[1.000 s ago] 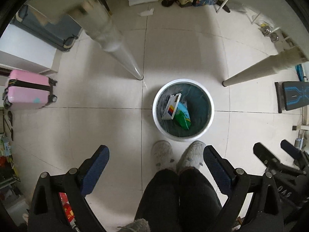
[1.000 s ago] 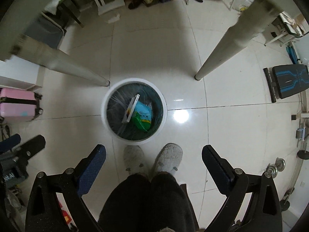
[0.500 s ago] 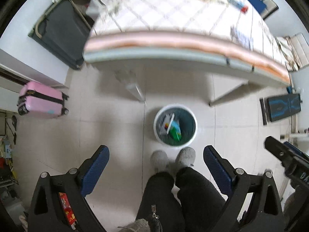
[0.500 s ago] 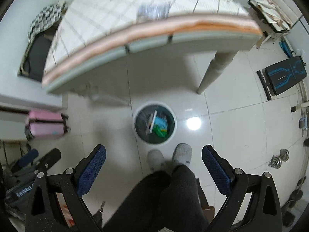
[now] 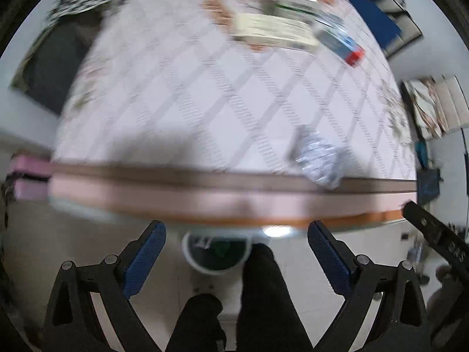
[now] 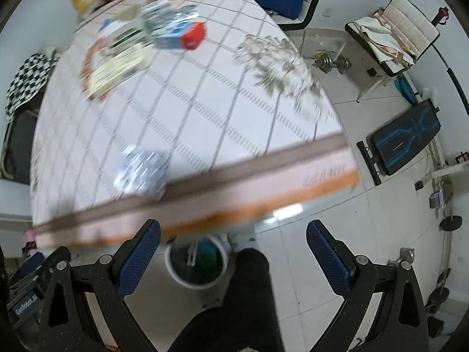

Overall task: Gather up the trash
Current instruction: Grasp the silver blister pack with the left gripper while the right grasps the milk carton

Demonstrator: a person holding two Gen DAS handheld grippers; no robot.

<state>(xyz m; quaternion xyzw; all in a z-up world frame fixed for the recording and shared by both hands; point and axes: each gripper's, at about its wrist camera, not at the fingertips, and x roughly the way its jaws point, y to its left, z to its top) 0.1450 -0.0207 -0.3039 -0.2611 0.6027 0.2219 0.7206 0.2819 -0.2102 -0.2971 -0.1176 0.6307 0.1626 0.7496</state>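
1. our left gripper (image 5: 236, 246) has its blue-padded fingers spread wide with nothing between them, held above the near edge of the table (image 5: 205, 117).
2. our right gripper (image 6: 233, 245) is spread just as wide and holds nothing, over the same edge.
3. a crumpled clear plastic wrapper (image 5: 318, 158) lies on the checked tablecloth, right by the near edge; in the right wrist view it shows as a shiny blur (image 6: 140, 170) left of centre.
4. far across the table sits a cluster of boxes and packets (image 6: 140, 44), too blurred to name, one with a red end (image 6: 193, 36).
5. the white trash bin (image 5: 217, 252) stands on the tiled floor under the table edge, with green and white rubbish inside it (image 6: 202, 256).
6. our dark trouser legs (image 5: 261, 293) reach toward the bin, just beside it.
7. both views are smeared by motion, so fine detail is lost.
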